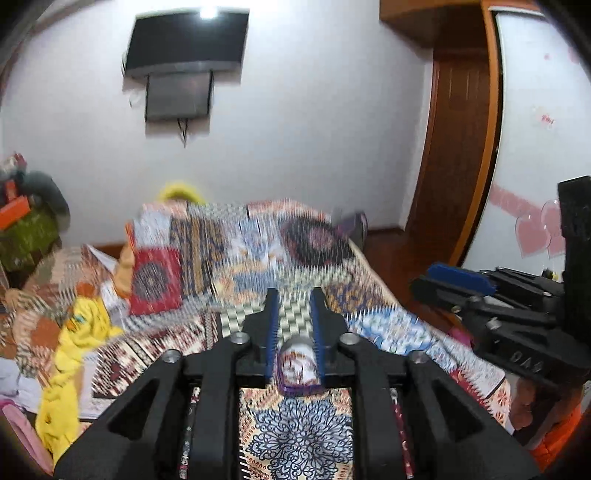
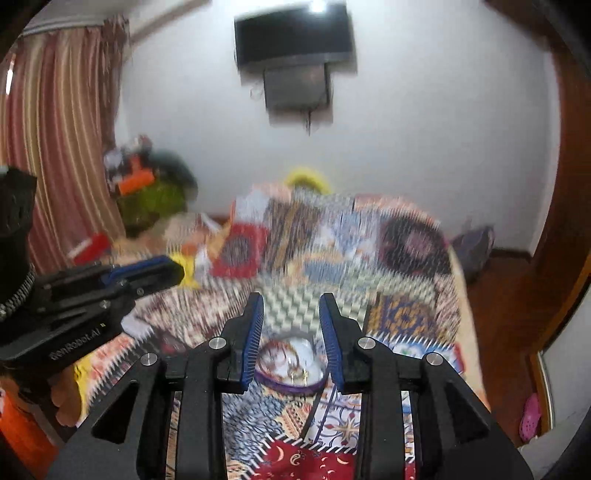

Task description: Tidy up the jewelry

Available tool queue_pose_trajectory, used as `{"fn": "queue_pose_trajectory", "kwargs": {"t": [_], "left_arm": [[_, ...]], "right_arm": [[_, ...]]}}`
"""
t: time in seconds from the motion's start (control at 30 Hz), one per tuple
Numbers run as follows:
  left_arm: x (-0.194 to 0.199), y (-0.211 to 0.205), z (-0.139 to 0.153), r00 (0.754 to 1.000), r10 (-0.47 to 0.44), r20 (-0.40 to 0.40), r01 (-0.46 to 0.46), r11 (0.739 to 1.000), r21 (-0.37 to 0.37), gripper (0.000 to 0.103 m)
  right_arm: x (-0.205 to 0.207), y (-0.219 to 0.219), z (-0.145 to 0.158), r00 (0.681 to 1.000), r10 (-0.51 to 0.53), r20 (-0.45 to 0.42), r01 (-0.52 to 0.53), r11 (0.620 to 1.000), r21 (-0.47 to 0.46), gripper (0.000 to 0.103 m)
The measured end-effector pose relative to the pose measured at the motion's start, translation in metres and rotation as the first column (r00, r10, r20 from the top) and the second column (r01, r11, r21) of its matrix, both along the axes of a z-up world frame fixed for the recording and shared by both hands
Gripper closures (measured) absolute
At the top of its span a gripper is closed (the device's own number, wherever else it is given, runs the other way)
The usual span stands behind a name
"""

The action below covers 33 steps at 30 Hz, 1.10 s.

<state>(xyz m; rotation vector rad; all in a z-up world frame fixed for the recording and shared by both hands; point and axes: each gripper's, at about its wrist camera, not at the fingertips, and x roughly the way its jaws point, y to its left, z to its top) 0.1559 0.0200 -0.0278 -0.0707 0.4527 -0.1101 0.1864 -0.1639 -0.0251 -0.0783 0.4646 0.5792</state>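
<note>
Left gripper (image 1: 294,306) pinches a clear box with a purple rim (image 1: 298,369) — held between the blue pads (image 1: 272,325), back near their base, tips sticking out past it. What's inside the box is too blurred to read in this view. Under and ahead of the fingers: patterned bedspread (image 1: 295,435). Off to the left of the tool, a yellow cloth (image 1: 70,350) and a red patterned cushion (image 1: 157,280) on the bed. Right gripper shows at the right edge of the left view, raised over the bed's edge.

Right gripper (image 2: 291,314) is spread, nothing between the fingers. A clear domed container with purple rim (image 2: 291,365) sits low between the pads, just beyond their base — whether it touches them I can't tell. Bangles and rings (image 2: 282,356) are visible through it. Left gripper appears at the left of this view, level with the right one.

Farther out, both views: white wall, a wall-mounted TV (image 2: 293,33) straight ahead, striped curtain (image 2: 55,129) left, wooden door frame (image 1: 458,147) right. Heavy motion blur on the bed.
</note>
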Motion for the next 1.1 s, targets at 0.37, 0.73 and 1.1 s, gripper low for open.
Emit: {"fn": "queue_pose_trajectory", "kwargs": {"t": [0.37, 0.73, 1.1], "left_arm": [[-0.101, -0.019, 0.055, 0.952, 0.096, 0.290, -0.113, 0.993, 0.044, 0.037], [-0.122, -0.012, 0.056, 0.941, 0.146, 0.306, -0.164, 0.986, 0.035, 0.010], [-0.132, -0.015, 0.055, 0.943, 0.138, 0.303, -0.156, 0.987, 0.036, 0.009]], "right_arm": [[-0.098, -0.029, 0.056, 0.952, -0.141, 0.271, 0.101, 0.983, 0.156, 0.034], [-0.111, -0.028, 0.051, 0.928, -0.231, 0.292, 0.189, 0.968, 0.166, 0.001], [-0.121, -0.030, 0.049, 0.931, -0.223, 0.289, 0.189, 0.972, 0.140, 0.001]]}}
